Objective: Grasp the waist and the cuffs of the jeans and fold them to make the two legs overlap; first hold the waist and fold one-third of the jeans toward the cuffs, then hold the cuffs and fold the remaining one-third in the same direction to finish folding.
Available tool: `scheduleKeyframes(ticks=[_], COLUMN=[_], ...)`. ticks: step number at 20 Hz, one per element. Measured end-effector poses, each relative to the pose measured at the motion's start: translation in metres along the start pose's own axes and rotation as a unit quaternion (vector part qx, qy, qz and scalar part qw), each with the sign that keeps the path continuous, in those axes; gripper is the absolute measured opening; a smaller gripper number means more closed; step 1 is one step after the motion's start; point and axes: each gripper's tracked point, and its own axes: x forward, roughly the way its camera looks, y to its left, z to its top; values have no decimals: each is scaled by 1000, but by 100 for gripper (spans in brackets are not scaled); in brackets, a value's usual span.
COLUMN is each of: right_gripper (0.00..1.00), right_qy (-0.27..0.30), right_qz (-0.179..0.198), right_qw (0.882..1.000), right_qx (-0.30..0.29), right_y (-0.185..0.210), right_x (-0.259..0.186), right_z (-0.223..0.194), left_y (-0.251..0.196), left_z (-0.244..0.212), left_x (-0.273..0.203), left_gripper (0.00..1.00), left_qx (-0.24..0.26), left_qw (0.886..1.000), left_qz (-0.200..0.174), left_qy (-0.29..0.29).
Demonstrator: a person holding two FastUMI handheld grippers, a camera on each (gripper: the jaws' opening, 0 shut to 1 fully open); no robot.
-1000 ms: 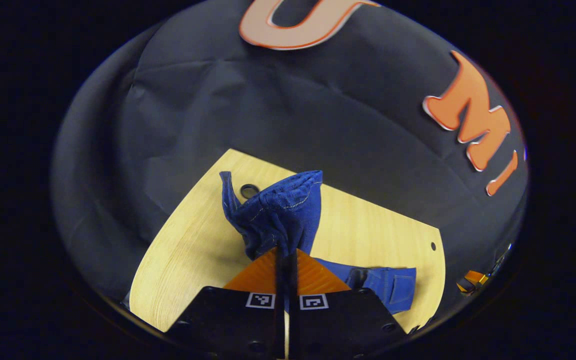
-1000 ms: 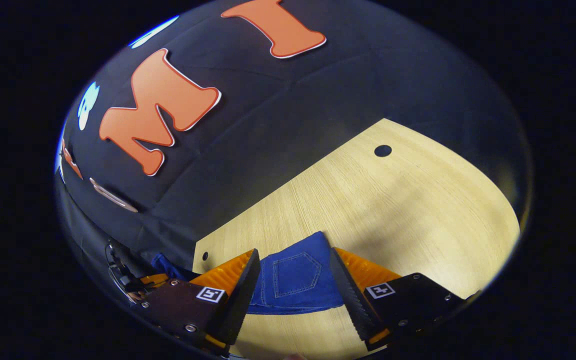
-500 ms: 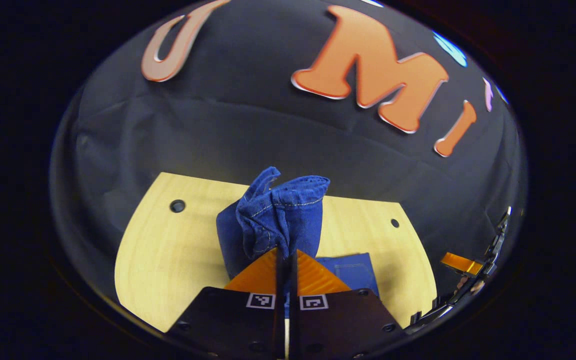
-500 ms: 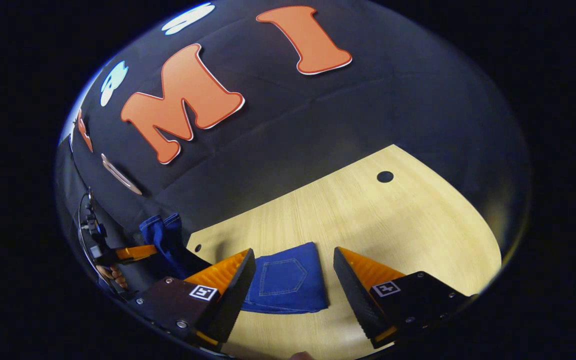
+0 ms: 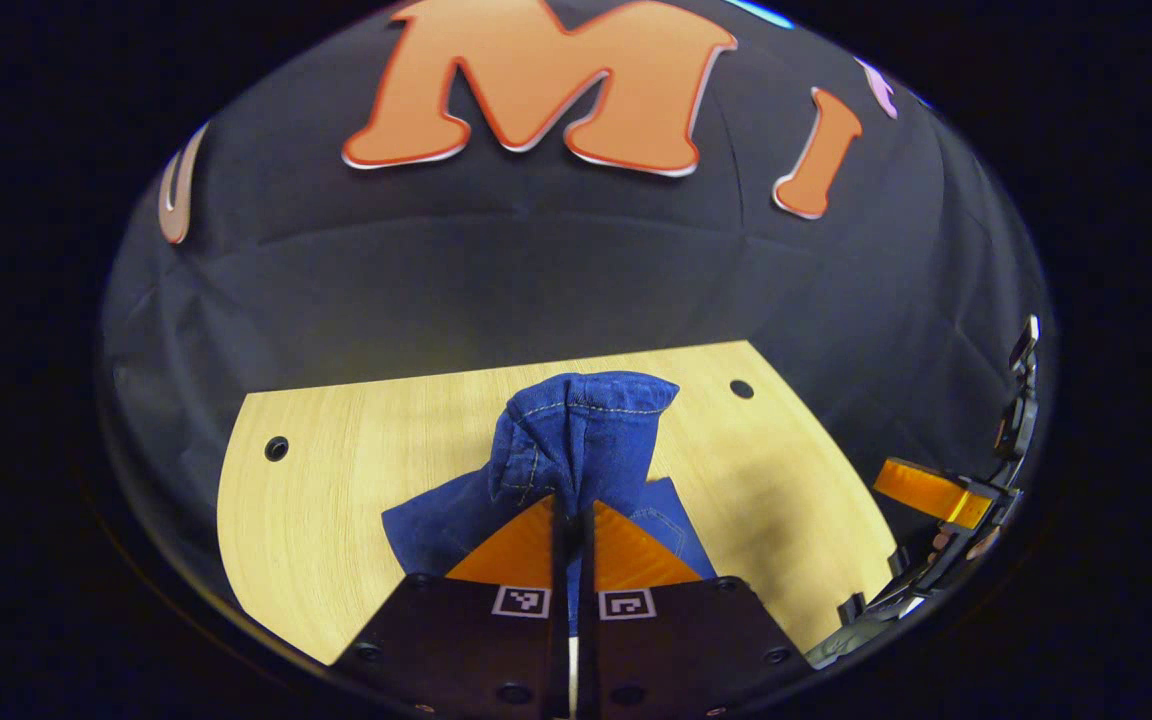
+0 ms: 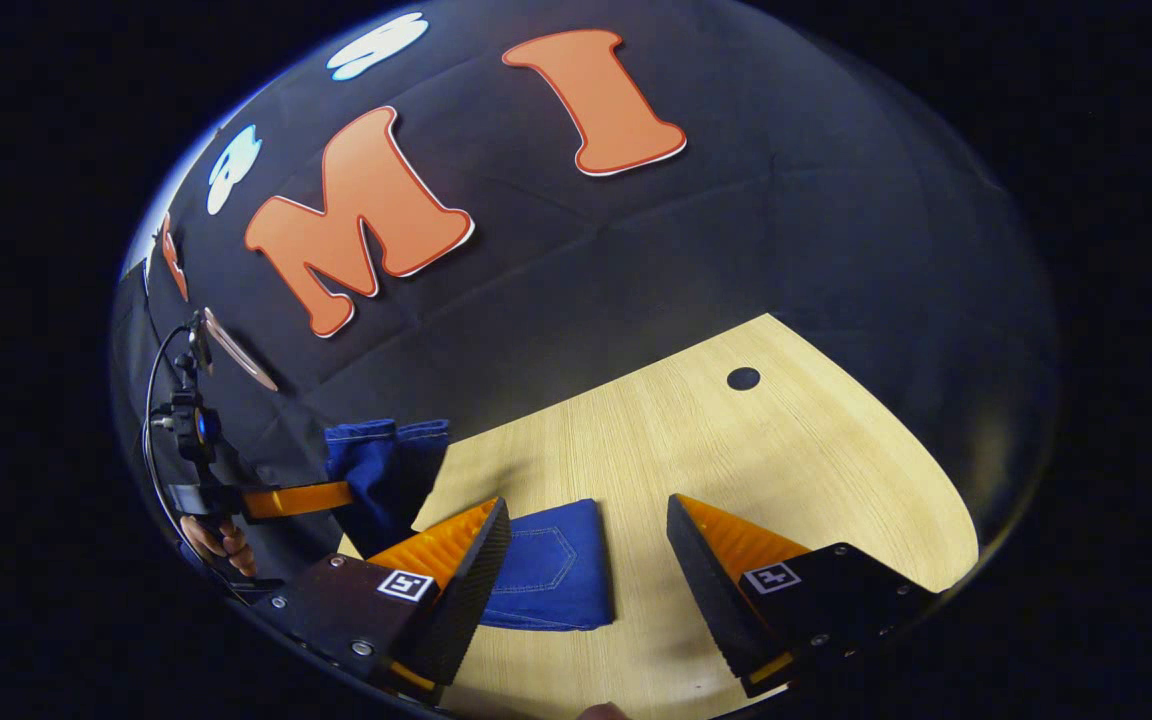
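Observation:
In the left gripper view my left gripper [image 5: 572, 505] is shut on a bunched end of the blue jeans [image 5: 581, 430], held up off the wooden table [image 5: 336, 480]. More denim lies flat below it on both sides. My right gripper [image 6: 586, 503] is open and hovers low over the table. The folded part of the jeans [image 6: 551, 575], back pocket up, lies between its fingers, nearer the left one. At the left of the right gripper view the left gripper [image 6: 296, 497] holds the raised denim [image 6: 386, 465]. The right gripper [image 5: 936, 495] shows at the right edge of the left gripper view.
The table has small round holes [image 5: 276, 448] [image 5: 741, 388] [image 6: 742, 378] near its far edge. The black cloth wall stands close behind it. A hand [image 6: 216, 540] grips the left gripper's handle. Bare wood [image 6: 816, 470] stretches to the right of the jeans.
My left gripper has swung round with the lifted denim end, bringing it over the flat part of the jeans. In the right gripper view the folded jeans have drifted left between the open fingers.

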Motion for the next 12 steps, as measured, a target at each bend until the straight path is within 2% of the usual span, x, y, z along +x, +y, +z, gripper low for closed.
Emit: scheduleKeyframes(ticks=[5, 7, 9, 10, 11, 12], right_gripper=[97, 97, 97, 97, 97, 97], right_qy=[7, 9, 8, 8, 8, 6], right_qz=[-2, -1, -6, -7, -11, -8], right_qw=[1000, 1000, 1000, 1000, 1000, 1000], right_qx=[-14, -9, -11, -12, -12, -12], right_y=[-12, -22, -29, -31, -34, -33], right_x=[1, -5, -6, -7, -6, -6], right_z=[-4, -7, -6, -6, -5, -3], left_y=[-41, -67, -101, -111, -120, -126], left_z=[-26, -47, -61, -60, -58, -54], left_x=[38, 48, 47, 43, 38, 32], left_gripper=[4, 7, 20, 28, 28, 35], left_qx=[50, 61, 58, 63, 67, 71], left_qw=[998, 996, 994, 993, 993, 993], left_qz=[21, 0, -52, -64, -77, -82], left_qy=[38, 66, 77, 71, 61, 49])
